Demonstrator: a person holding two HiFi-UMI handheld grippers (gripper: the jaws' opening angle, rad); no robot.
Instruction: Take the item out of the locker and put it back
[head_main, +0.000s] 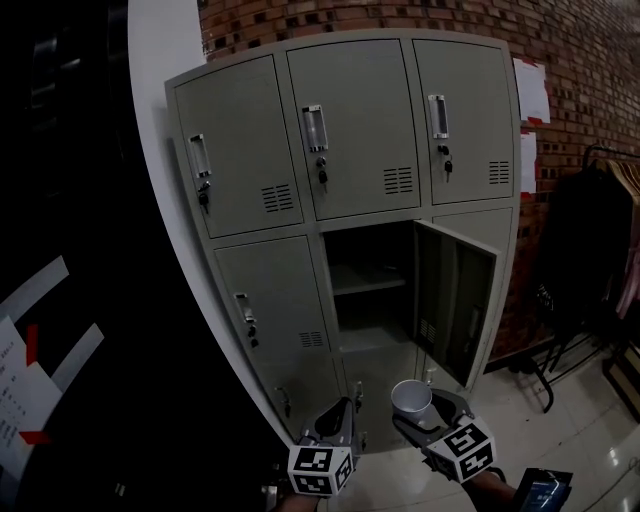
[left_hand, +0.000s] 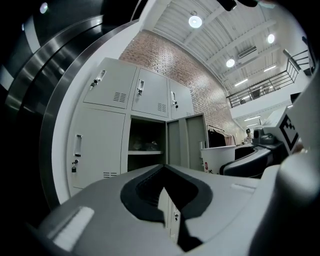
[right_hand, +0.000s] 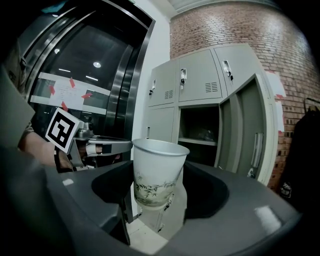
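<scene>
R gripper (right_hand: 159, 202): fingers clamp paper cup (right_hand: 157, 172), upright between pads. L gripper (left_hand: 167, 200): fingers narrow, nothing between. Open locker (head_main: 372, 290) ahead of fingertips.

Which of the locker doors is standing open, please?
The middle-column door in the second row, just under the top middle door. It alone is swung out to the right, baring a shelf; every other door in view is shut.

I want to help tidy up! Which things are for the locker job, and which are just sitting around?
For the job: cup, gripped by the right gripper; open locker; its door.

Just around: shut lockers; hanging clothes; papers on the brick wall; left gripper, shut and empty.
</scene>
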